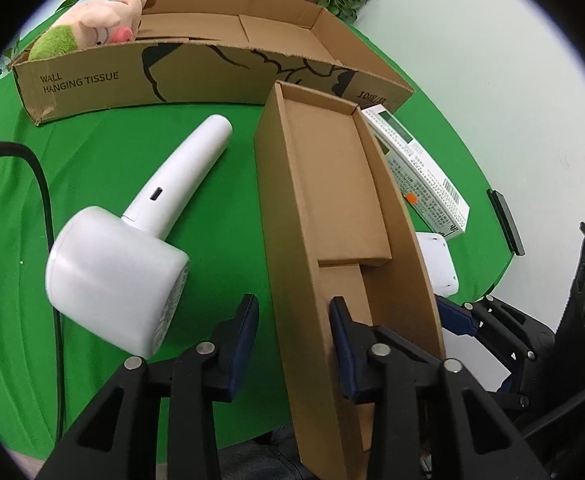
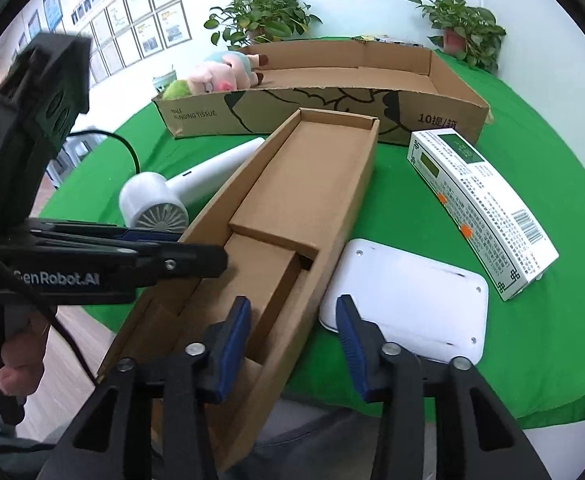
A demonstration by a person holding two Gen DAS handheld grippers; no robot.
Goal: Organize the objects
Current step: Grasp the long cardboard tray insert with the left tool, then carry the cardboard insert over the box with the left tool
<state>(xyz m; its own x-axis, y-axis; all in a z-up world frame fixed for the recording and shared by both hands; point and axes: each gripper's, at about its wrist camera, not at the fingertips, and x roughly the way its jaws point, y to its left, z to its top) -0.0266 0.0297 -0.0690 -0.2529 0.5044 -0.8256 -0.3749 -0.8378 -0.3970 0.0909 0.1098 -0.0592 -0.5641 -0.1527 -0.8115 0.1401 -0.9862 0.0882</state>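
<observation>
Progress: early | plush toy (image 2: 220,74) in large carton (image 2: 444,80); hair dryer (image 1: 132,256), white device (image 2: 408,296), printed box (image 2: 480,208) loose on green table (image 2: 532,340) | left gripper (image 1: 294,312) and right gripper (image 2: 292,316) parted, each straddling a wall of narrow box (image 2: 292,184), grip unconfirmed.

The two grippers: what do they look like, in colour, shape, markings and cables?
Both are matte black plastic with angular linkage arms joined by round silver pins. The left gripper and the right gripper each end in two flat dark blue finger pads. In the right wrist view the left gripper's side bears white "GenRobot.AI" lettering, and a thin black cable runs past it. No sleeve is visible.
</observation>
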